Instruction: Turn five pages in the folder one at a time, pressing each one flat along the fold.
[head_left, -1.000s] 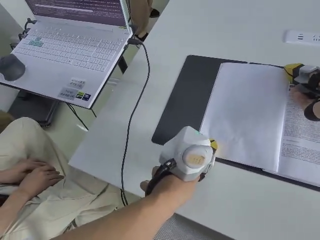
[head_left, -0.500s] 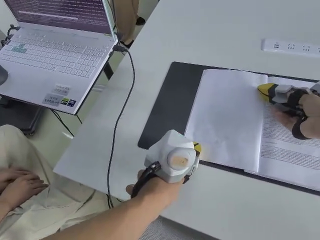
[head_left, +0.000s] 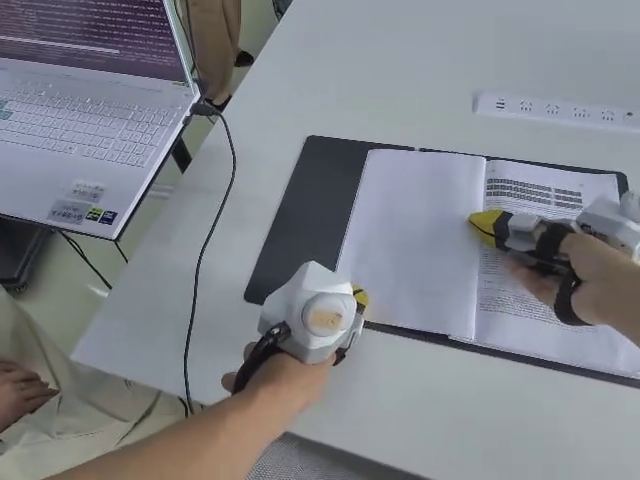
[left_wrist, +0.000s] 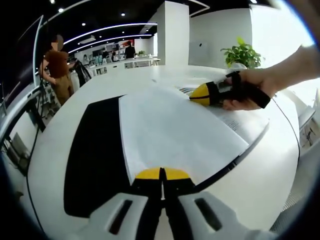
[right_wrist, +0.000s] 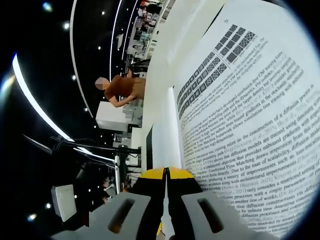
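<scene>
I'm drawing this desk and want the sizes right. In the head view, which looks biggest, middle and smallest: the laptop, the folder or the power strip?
1. folder
2. laptop, though the picture's edge cuts it off, so its full size is unsure
3. power strip

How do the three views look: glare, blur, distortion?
Head view: even soft light, faint shadows, sharp; small text on the printed page unreadable. Left gripper view: strong fisheye bowing the folder, upper right blown out white. Right gripper view: rolled sideways, printed text sharp, room behind dark with light streaks.
</scene>
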